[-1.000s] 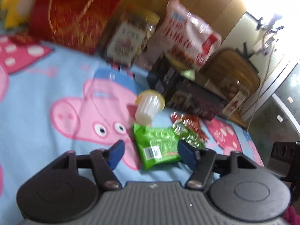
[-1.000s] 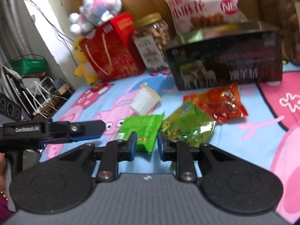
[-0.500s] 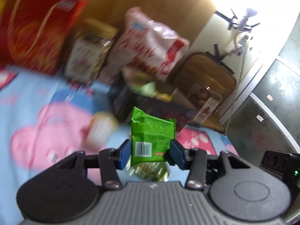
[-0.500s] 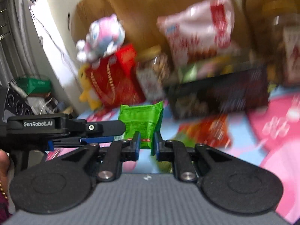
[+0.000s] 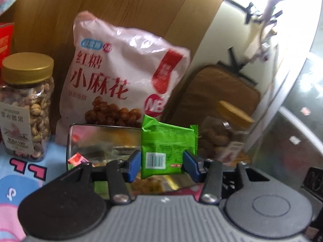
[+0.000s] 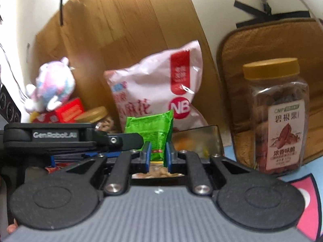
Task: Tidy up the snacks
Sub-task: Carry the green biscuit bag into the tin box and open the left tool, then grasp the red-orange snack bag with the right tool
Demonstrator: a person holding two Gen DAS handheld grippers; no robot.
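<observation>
My left gripper (image 5: pixel 161 164) is shut on a green snack packet (image 5: pixel 167 147), held upright over the open metal tin (image 5: pixel 84 133) that holds several small snacks. My right gripper (image 6: pixel 157 157) is shut on another green snack packet (image 6: pixel 153 133), also held over the tin (image 6: pixel 203 139). The left gripper's body shows in the right wrist view (image 6: pixel 70 137), just left of my right gripper.
A big pink-white bag of twists (image 5: pixel 121 76) leans on the wooden board behind the tin. A jar of nuts with a gold lid (image 5: pixel 26 104) stands at left. A jar of pecans (image 6: pixel 280 121) stands at right. A plush toy (image 6: pixel 50 88) sits on a red box.
Both grippers closed on green packets lying on the blanket, lifted them, and carried them forward over the open tin.
</observation>
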